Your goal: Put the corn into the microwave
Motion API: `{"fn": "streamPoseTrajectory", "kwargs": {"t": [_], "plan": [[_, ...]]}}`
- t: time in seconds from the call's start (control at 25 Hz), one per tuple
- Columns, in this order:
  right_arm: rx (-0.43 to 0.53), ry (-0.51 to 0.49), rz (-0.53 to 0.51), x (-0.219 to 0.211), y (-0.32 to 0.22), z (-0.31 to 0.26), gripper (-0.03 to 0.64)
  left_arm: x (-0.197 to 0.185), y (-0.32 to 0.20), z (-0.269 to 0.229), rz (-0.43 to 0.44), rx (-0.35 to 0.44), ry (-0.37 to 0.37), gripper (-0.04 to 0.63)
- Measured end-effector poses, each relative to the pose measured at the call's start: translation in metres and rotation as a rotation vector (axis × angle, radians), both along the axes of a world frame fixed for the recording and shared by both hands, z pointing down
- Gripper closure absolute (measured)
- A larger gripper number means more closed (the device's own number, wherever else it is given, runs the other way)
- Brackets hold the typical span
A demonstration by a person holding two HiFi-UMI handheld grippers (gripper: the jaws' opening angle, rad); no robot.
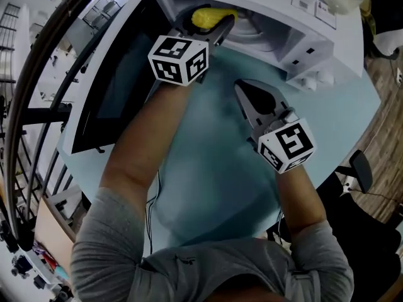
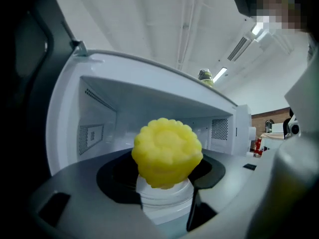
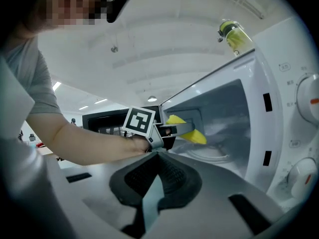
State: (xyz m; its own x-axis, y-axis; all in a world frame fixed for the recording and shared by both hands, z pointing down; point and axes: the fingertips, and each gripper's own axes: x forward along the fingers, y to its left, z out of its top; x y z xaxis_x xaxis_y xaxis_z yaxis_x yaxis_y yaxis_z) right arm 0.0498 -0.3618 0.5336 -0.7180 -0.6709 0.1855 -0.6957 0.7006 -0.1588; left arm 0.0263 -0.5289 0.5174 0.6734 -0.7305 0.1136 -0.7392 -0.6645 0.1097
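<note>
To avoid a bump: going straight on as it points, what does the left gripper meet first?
Probably the microwave's back wall, its held corn touching first; the way there looks free, but depth is unclear.

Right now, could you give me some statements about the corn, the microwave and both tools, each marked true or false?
The left tool grips the corn. True.
The door of the microwave is closed. False: it stands open.
The right tool holds a second corn. False: nothing is between its jaws.
The corn is at the microwave's opening, above the turntable. True.
</note>
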Motion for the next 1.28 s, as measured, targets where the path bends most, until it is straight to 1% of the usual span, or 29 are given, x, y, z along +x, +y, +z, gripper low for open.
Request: {"fn": "streamPoseTrajectory", "kwargs": {"t": [0.2,0.44,0.6,0.68,0.84,1.04,1.28], "plan": [[-0.005,0.009,0.003,-0.001,-0.004,0.006,0.599,0.007,-0.012,0.014,0.002,-0.007,-0.067,0.327],[-0.023,0.060,0.120,0.016,-0.029,0.019,0.600,0.017,-0.021,0.018,0.023,0.003,-0.121,0.325],[-0.035,0.086,0.162,0.024,-0.040,0.025,0.600,0.026,-0.025,0.023,0.045,-0.014,-0.143,0.325],[-0.034,0.092,0.168,0.027,-0.042,0.025,0.600,0.029,-0.027,0.025,0.055,-0.019,-0.160,0.325],[-0.043,0.094,0.177,0.030,-0.042,0.027,0.600,0.033,-0.028,0.036,0.071,-0.024,-0.227,0.328],[-0.045,0.103,0.169,0.028,-0.043,0.029,0.600,0.035,-0.035,0.038,0.069,-0.040,-0.239,0.328],[-0.042,0.106,0.158,0.024,-0.042,0.025,0.600,0.035,-0.036,0.042,0.063,-0.035,-0.278,0.328]]}}
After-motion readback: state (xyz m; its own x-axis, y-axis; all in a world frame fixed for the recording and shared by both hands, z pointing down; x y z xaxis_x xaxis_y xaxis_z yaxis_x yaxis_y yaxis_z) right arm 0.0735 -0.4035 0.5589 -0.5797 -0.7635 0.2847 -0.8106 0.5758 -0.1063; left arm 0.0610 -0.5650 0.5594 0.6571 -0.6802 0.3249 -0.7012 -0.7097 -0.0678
